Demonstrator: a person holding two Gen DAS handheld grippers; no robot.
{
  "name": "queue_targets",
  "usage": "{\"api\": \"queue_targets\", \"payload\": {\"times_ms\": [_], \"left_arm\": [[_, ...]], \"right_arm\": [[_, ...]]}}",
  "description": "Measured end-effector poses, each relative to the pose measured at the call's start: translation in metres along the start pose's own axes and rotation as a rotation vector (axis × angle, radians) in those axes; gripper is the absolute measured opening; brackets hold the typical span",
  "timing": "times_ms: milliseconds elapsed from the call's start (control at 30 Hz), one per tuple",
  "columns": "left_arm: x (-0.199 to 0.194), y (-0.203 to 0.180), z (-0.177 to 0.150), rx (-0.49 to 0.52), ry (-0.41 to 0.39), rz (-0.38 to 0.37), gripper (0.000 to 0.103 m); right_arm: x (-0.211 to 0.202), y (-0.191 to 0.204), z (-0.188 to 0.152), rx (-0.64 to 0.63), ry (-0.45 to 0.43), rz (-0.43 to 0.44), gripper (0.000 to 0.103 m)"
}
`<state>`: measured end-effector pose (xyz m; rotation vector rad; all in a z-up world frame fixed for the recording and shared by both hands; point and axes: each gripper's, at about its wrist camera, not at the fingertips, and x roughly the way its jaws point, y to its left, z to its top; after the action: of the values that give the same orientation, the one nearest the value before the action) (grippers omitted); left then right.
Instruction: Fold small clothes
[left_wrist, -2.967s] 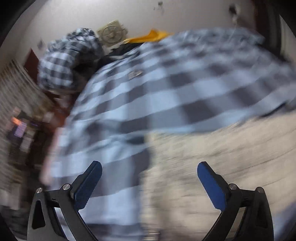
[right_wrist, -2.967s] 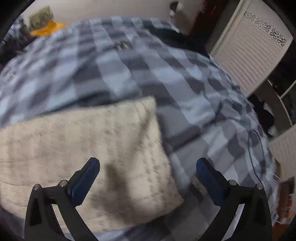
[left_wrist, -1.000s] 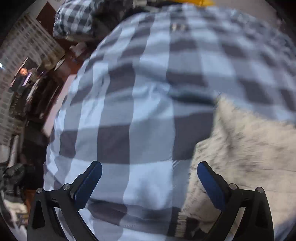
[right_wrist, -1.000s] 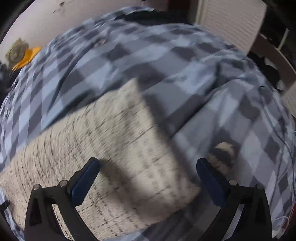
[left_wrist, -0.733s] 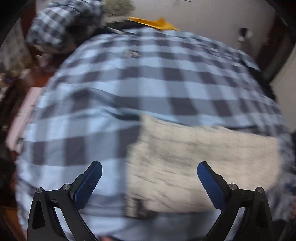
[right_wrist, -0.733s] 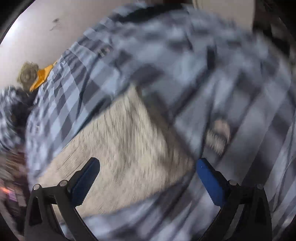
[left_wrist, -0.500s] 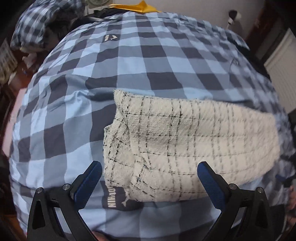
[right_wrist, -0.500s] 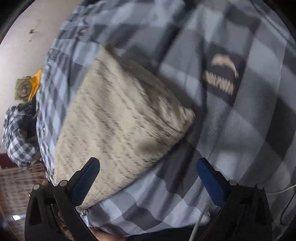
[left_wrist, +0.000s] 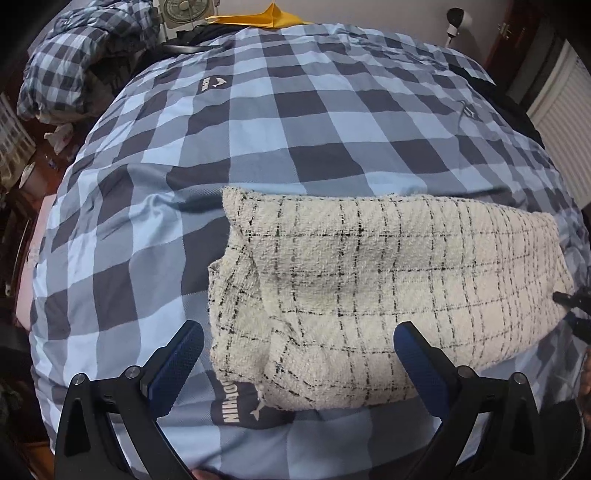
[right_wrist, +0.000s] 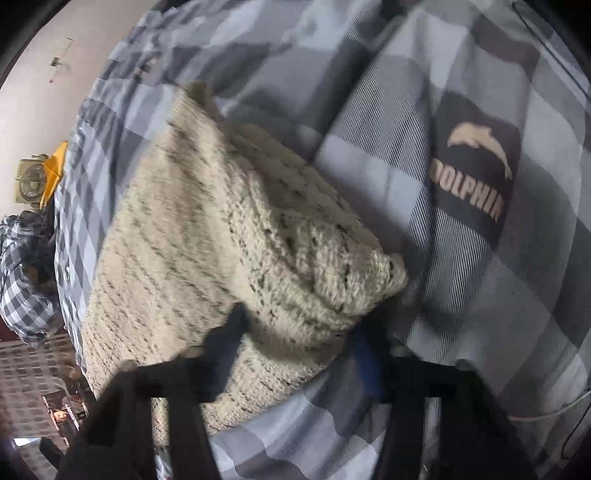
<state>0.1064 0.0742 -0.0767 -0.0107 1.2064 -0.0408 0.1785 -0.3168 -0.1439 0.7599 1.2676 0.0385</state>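
A: Why is the cream, black-checked woolly garment (left_wrist: 388, 280) lying across the blue-and-grey checked bed cover (left_wrist: 295, 122)?

B: Flat for folding, I'd judge. The left gripper (left_wrist: 299, 354) hovers steeply over its near-left edge, jaws wide, holding nothing.

A: And the right gripper (right_wrist: 299, 332)?

B: Angled downward, jaws just closing, pinching the garment's right corner.

The left tool (left_wrist: 297, 352) is showing two black, triangular-framed arms, each carrying silver screw heads and ending in a dark blue textured pad (left_wrist: 176, 363). The right tool (right_wrist: 299, 328) is appearing blurred in its own view: black arms, with a blue pad (right_wrist: 365, 354) showing on one finger.
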Motion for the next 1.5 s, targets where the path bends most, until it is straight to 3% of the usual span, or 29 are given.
{"api": "queue_targets", "payload": {"times_ms": [67,167,367,433,600,700,767,900,1033,1167,1267,1367,1433,1500], "left_arm": [[0.001,0.002,0.0,-0.009,0.004,-0.005,0.103],[0.001,0.0,-0.001,-0.01,0.001,-0.022,0.103],[-0.011,-0.039,-0.002,0.073,-0.034,-0.041,0.103],[-0.006,-0.065,0.005,0.11,-0.035,-0.047,0.103],[0.026,-0.133,0.026,0.205,-0.053,0.039,0.103],[0.054,-0.157,0.032,0.2,-0.016,0.039,0.103],[0.075,-0.17,0.031,0.214,0.009,0.077,0.103],[0.087,-0.184,0.021,0.262,-0.063,0.167,0.103],[0.089,-0.173,0.02,0.217,-0.061,0.129,0.103],[0.087,-0.167,0.022,0.221,-0.054,0.082,0.103],[0.075,-0.145,0.031,0.166,0.013,-0.034,0.103],[0.045,-0.092,0.045,-0.008,0.048,-0.165,0.103],[0.021,-0.048,0.052,-0.108,0.037,-0.21,0.103],[0.001,-0.011,0.055,-0.155,0.005,-0.21,0.103]], "right_arm": [[-0.015,0.004,-0.002,-0.009,-0.068,0.046,0.018],[-0.042,0.006,-0.002,-0.047,-0.141,0.135,0.013],[-0.072,0.004,-0.001,-0.08,-0.182,0.215,0.009],[-0.077,0.0,-0.005,-0.096,-0.204,0.202,0.009],[-0.09,-0.007,-0.011,-0.083,-0.262,0.205,0.008],[-0.108,-0.02,-0.01,-0.102,-0.297,0.175,0.008],[-0.111,-0.018,-0.006,-0.14,-0.315,0.122,0.008],[-0.106,-0.01,-0.003,-0.172,-0.296,0.118,0.008],[-0.127,0.025,-0.012,-0.269,-0.36,0.154,0.008],[-0.15,0.094,-0.044,-0.432,-0.441,0.169,0.008],[-0.159,0.141,-0.078,-0.563,-0.501,0.191,0.008],[-0.159,0.185,-0.121,-0.711,-0.531,0.232,0.008],[-0.152,0.213,-0.149,-0.811,-0.533,0.251,0.008],[-0.136,0.243,-0.182,-0.938,-0.524,0.261,0.009]]}}
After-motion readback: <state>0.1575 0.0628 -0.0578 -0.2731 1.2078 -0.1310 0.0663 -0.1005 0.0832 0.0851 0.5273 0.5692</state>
